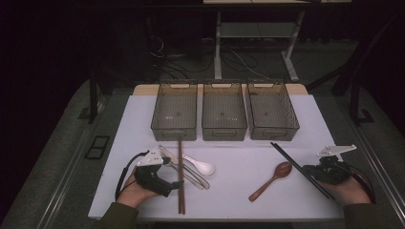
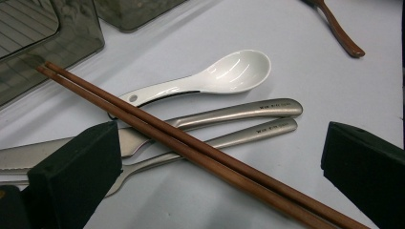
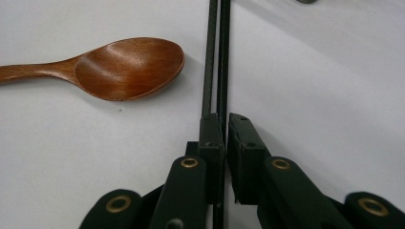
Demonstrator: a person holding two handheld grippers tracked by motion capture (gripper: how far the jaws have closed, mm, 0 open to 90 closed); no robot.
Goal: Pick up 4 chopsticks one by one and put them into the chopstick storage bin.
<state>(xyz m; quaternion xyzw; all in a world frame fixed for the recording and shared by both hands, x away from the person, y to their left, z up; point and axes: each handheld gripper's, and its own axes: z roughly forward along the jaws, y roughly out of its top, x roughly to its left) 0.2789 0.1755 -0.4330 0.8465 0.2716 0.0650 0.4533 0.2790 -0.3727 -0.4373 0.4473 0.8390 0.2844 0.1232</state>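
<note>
My left gripper [image 1: 173,185] [image 2: 219,143] stands open at the table's front left. A pair of brown wooden chopsticks [image 1: 180,176] [image 2: 191,152] runs between its jaws, untouched by the pads. Under the chopsticks lie two steel utensils [image 1: 191,175] [image 2: 260,119] and a white ceramic spoon [image 1: 201,166] [image 2: 229,74]. At the front right my right gripper [image 1: 319,172] [image 3: 224,121] is shut on a pair of black chopsticks [image 1: 296,164] [image 3: 216,57], which lie slanted on the table. A brown wooden spoon [image 1: 274,177] [image 3: 129,67] [image 2: 341,33] rests just to their left.
Three grey see-through bins [image 1: 174,132] [image 1: 224,133] [image 1: 273,132] stand in a row at the back of the white table top [image 1: 239,191], all with nothing in them. Dark floor, cables and table legs lie beyond the table's far edge.
</note>
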